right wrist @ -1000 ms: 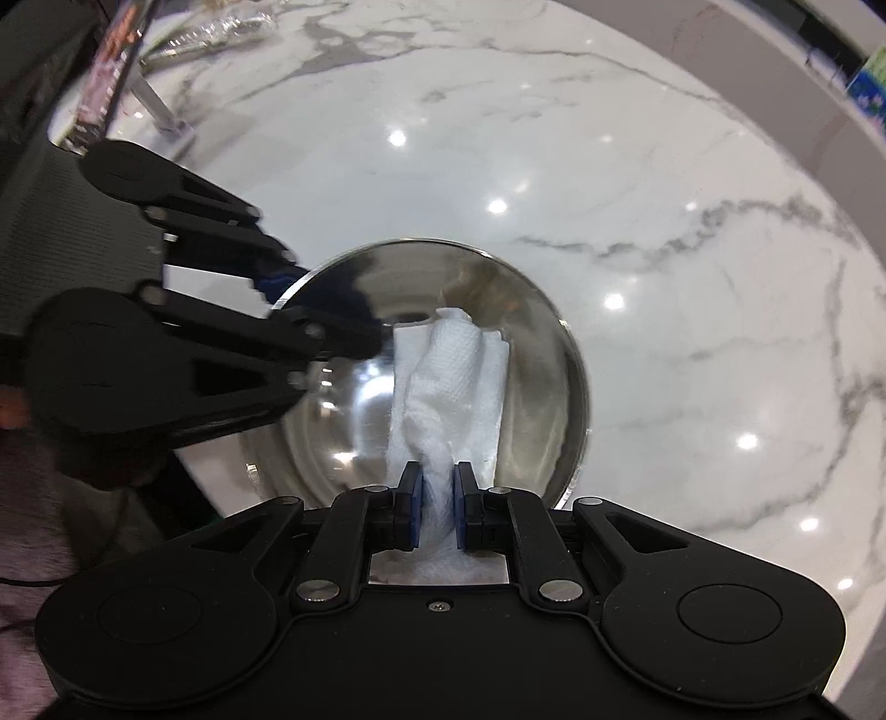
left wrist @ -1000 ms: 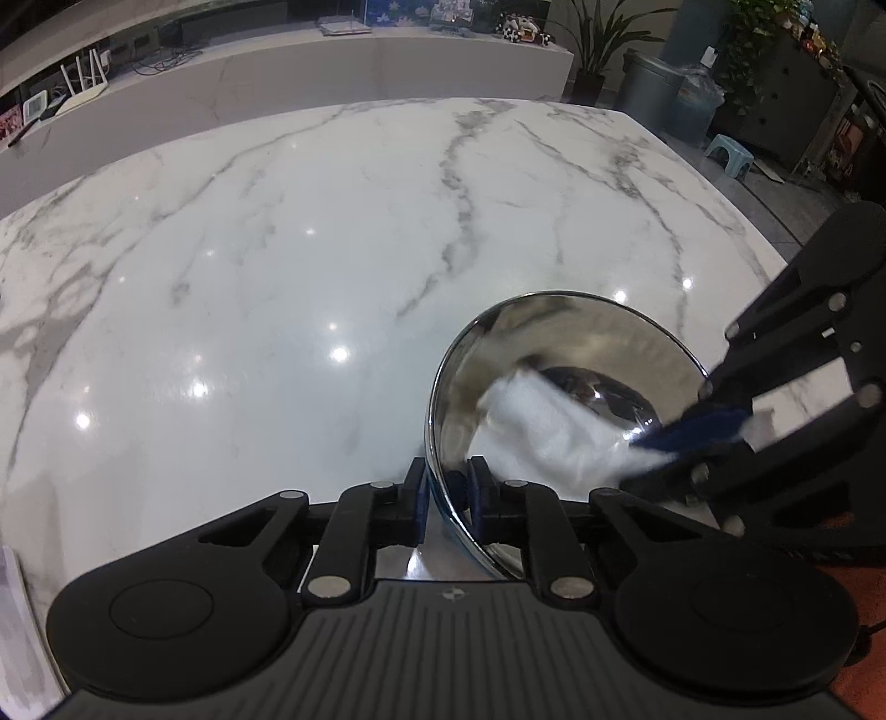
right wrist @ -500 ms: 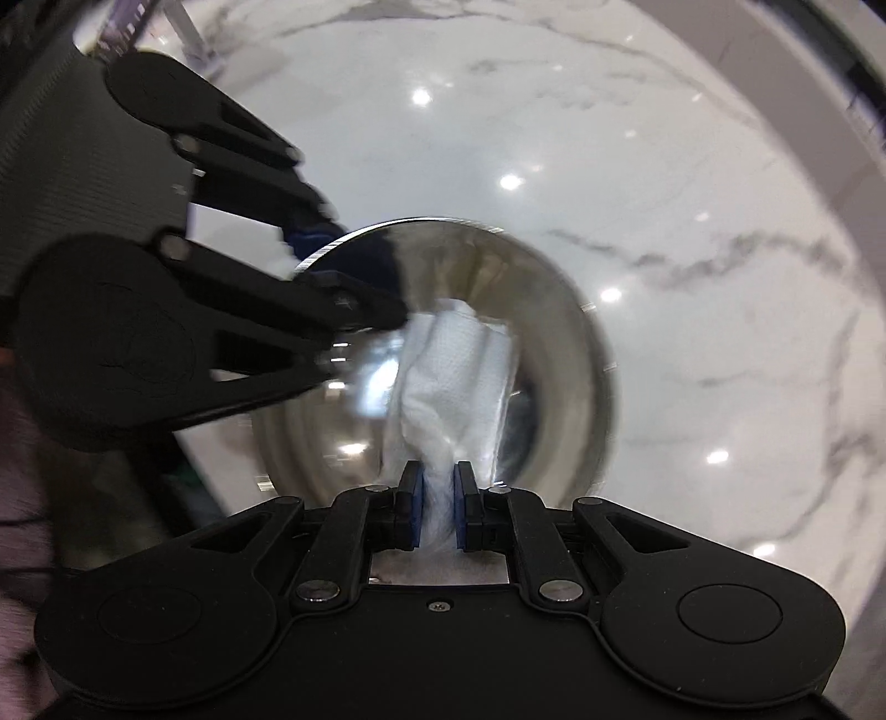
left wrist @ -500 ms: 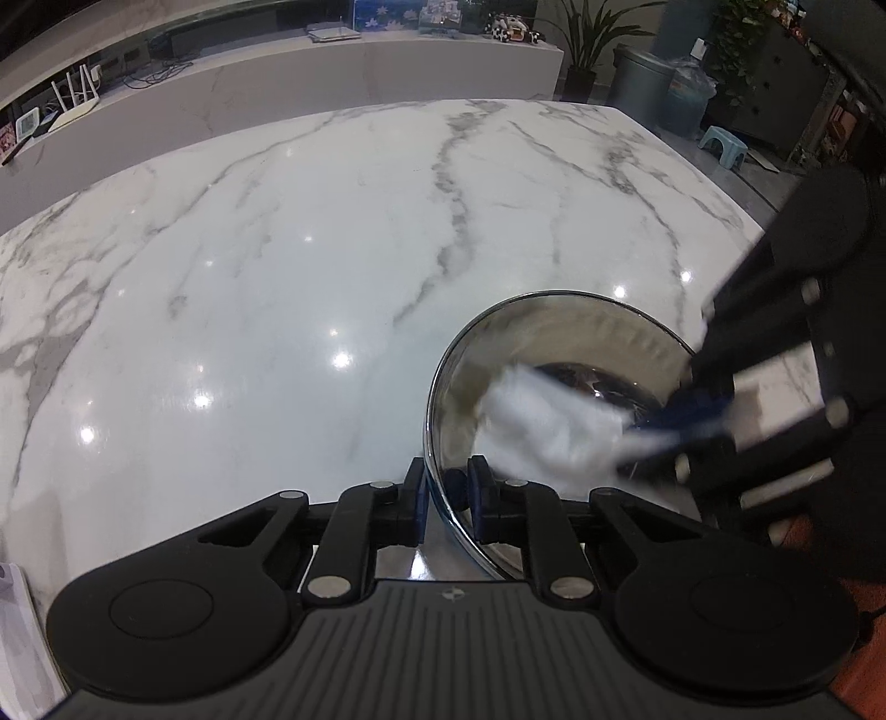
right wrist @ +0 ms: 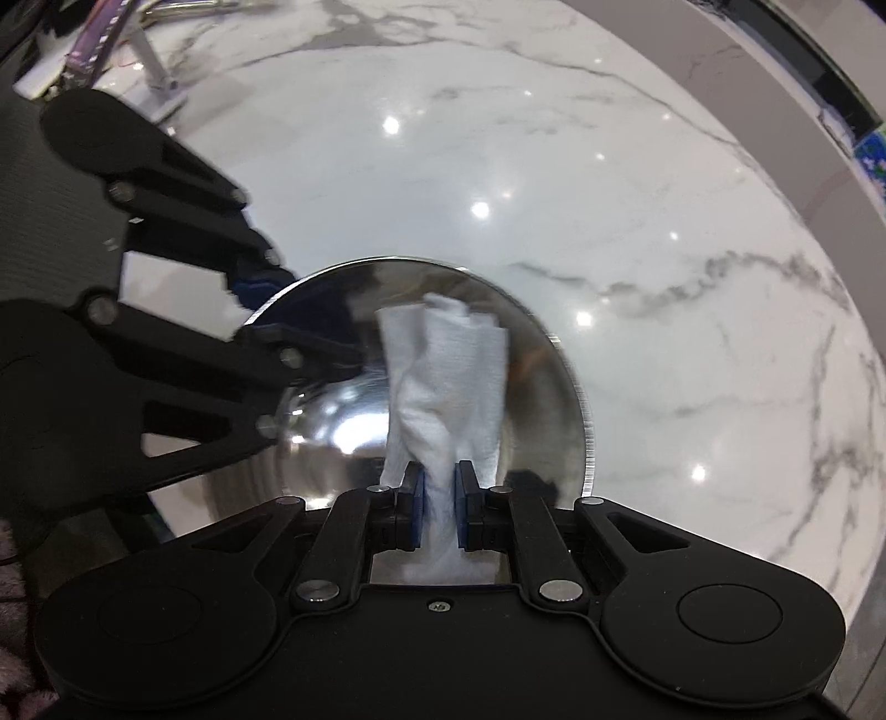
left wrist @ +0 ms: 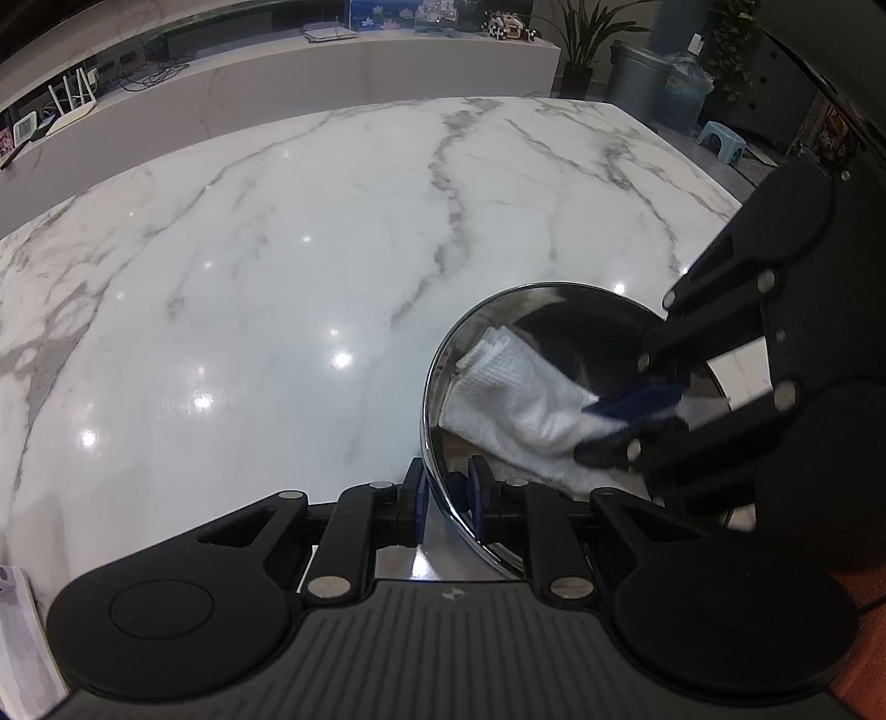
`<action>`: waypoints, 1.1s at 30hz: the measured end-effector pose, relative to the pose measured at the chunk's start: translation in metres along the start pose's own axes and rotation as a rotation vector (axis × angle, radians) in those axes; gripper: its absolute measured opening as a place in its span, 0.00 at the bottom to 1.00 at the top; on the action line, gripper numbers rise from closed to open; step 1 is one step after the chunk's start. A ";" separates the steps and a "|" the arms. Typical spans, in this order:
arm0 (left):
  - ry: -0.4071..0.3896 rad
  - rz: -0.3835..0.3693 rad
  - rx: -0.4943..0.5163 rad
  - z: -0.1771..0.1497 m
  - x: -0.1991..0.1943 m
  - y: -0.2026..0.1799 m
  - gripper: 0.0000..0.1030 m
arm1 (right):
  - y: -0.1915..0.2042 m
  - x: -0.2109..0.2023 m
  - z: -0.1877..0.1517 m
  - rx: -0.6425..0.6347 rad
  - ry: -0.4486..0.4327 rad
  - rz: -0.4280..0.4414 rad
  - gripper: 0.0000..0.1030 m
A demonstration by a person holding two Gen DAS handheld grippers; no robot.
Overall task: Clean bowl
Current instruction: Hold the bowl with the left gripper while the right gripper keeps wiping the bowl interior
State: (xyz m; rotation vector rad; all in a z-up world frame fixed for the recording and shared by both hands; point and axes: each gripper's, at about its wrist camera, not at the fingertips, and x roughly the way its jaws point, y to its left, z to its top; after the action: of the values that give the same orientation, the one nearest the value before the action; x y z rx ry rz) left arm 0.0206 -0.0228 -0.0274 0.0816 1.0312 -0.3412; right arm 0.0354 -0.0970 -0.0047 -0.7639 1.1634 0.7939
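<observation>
A shiny steel bowl [left wrist: 581, 310] [right wrist: 542, 387] rests on the white marble table [left wrist: 277, 277] [right wrist: 664, 221]. My left gripper [left wrist: 446, 498] is shut on the bowl's near rim, one pad inside and one outside. In the right wrist view it reaches in from the left, left gripper [right wrist: 260, 310] clamped on the rim. A white folded paper towel [left wrist: 515, 399] [right wrist: 448, 376] lies against the bowl's inner wall. My right gripper [right wrist: 437, 501] is shut on the towel's bunched end, and in the left wrist view the right gripper [left wrist: 614, 415] comes in from the right over the bowl.
A long white counter [left wrist: 332, 72] with small items runs behind the table. A bin [left wrist: 637, 77], potted plants [left wrist: 581, 33] and a blue stool [left wrist: 720, 141] stand beyond the far right corner. A metal stand [right wrist: 160, 77] sits at the table's edge in the right wrist view.
The right gripper has swept the towel across the inside of the bowl and rolled a little, so the towel now lies further up the wall. The left gripper keeps its hold on the rim.
</observation>
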 end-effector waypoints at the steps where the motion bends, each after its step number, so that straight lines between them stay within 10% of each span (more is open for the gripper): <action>1: 0.001 -0.001 -0.001 0.000 0.000 0.000 0.13 | 0.002 0.000 -0.001 -0.002 0.004 0.007 0.10; 17: -0.010 0.009 -0.001 0.009 0.005 0.000 0.14 | -0.003 -0.003 -0.012 0.176 -0.001 0.173 0.10; 33: -0.057 0.041 -0.069 0.016 -0.004 0.014 0.23 | -0.013 0.005 -0.007 0.307 -0.148 0.041 0.08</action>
State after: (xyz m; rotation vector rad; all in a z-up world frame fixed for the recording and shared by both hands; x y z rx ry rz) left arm 0.0367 -0.0121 -0.0169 0.0306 0.9827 -0.2693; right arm 0.0444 -0.1090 -0.0098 -0.4213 1.1364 0.6730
